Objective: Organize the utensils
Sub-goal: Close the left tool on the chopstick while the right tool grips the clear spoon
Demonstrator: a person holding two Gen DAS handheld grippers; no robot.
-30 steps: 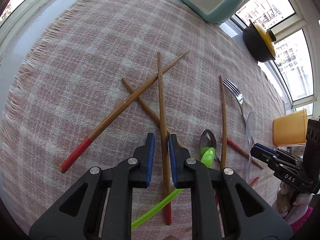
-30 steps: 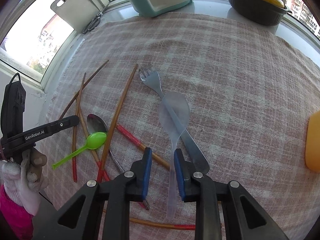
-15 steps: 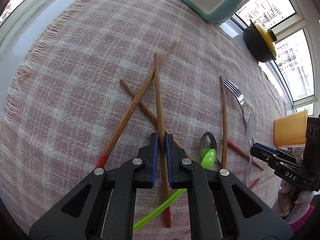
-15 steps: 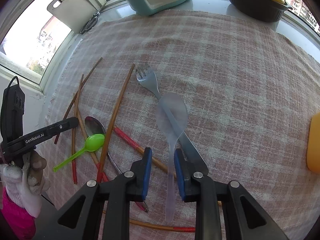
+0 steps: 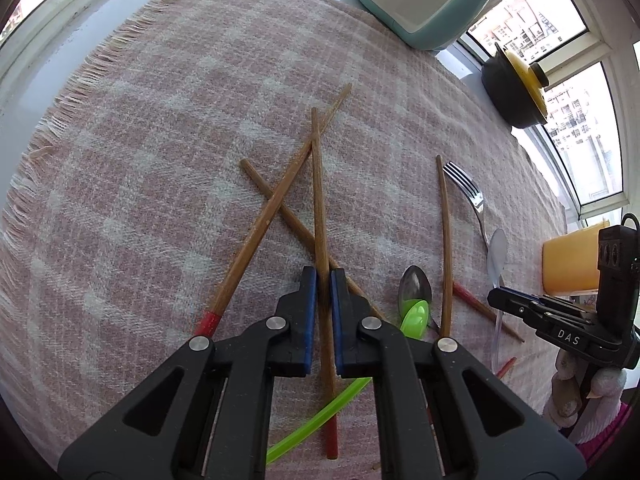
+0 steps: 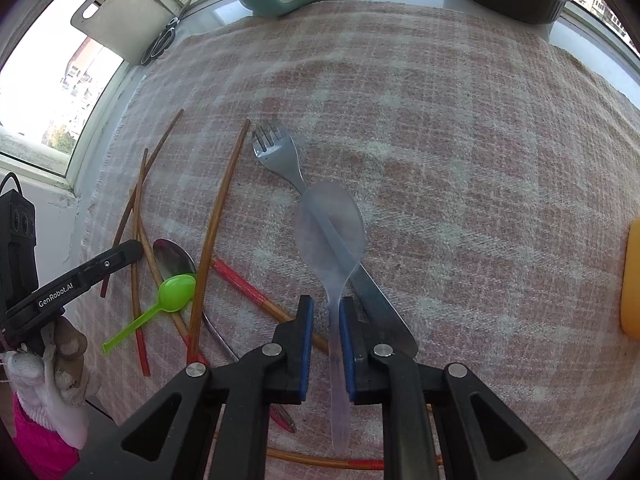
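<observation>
On the checked cloth (image 5: 168, 128), the left gripper (image 5: 323, 280) has its jaws clamped on a chopstick (image 5: 318, 200); the right gripper's (image 6: 323, 308) jaws are closing around the clear spoon's (image 6: 330, 224) handle, which crosses the fork (image 6: 280, 156).

Chopsticks (image 5: 316, 208) crossed near cloth (image 5: 160, 140) centre; clear spoon (image 6: 330, 236) over fork (image 6: 280, 152); pot (image 5: 516, 92) beyond far edge.

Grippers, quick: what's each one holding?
Left gripper: shut on a wooden chopstick.
Right gripper: closing on the clear plastic spoon.
</observation>
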